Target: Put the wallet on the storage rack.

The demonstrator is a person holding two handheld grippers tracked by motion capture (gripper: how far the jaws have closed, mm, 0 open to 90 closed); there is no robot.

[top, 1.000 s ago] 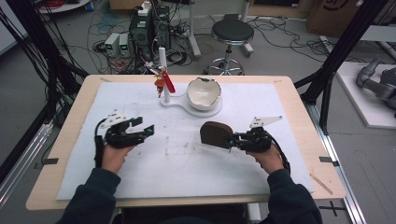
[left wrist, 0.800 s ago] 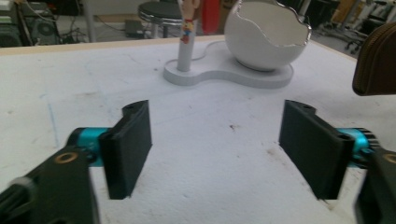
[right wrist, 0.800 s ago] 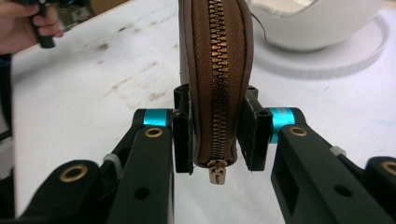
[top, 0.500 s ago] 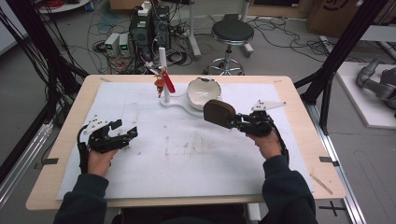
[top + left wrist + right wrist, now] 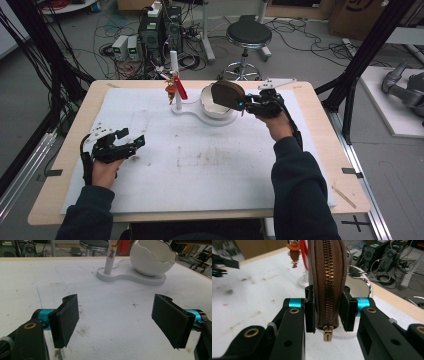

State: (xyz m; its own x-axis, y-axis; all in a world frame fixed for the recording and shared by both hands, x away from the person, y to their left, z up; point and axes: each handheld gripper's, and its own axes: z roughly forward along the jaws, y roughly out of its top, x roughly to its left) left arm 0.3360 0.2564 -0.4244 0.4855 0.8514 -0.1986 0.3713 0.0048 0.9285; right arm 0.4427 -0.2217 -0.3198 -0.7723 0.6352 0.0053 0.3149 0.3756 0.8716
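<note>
The wooden counter (image 5: 320, 150) carries a stained white foam mat (image 5: 200, 165). At its far edge a white broken-eggshell-shaped bowl (image 5: 214, 105) sits on a white stand (image 5: 200, 114) with an upright post. Over the bowl the right tool (image 5: 243, 103) clamps a brown oval zippered pouch (image 5: 227, 94), held on edge with its zip facing the tool (image 5: 327, 315). The left tool (image 5: 131, 141) hovers near the mat's left edge, jaws wide apart, holding nothing. No readable writing shows.
</note>
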